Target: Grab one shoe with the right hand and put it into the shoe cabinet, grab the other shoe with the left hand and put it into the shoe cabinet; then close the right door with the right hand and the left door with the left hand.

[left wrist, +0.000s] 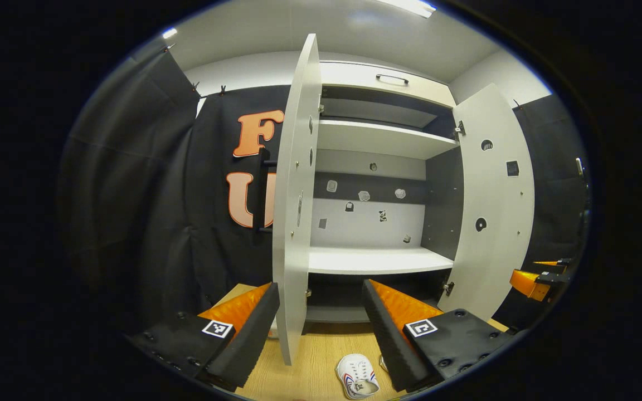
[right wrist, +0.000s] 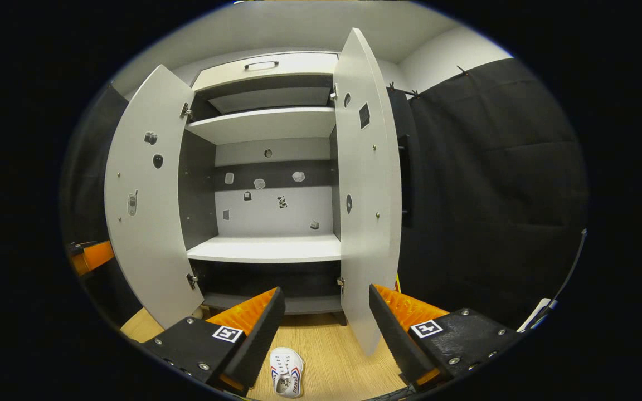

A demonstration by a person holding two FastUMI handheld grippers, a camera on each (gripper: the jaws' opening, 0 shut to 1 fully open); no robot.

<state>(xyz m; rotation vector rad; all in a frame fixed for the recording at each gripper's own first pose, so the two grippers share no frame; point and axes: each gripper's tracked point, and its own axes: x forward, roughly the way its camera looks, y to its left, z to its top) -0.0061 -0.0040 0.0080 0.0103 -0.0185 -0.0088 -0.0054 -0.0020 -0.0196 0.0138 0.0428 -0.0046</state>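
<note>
Both tools stand wide and hold nothing. The right tool [right wrist: 321,328] hangs over the wooden floor [right wrist: 343,356] just in front of the cabinet [right wrist: 268,248], and one shoe [right wrist: 286,372] lies on the floor below and between its fingers, toe toward the cabinet as far as the curved picture lets me judge. In the left gripper view, the left tool [left wrist: 321,323] faces the same open cabinet, with a shoe [left wrist: 358,376] on the floor beneath it and a pale sliver beside it that may be the second shoe.

Both doors, the left door [left wrist: 294,200] and the right door [right wrist: 366,189], stand open and the shelves are bare, so the task looks to be at its first step. The next move calls for the right tool to drop straight down, straddle the shoe across its sides and close on it.
</note>
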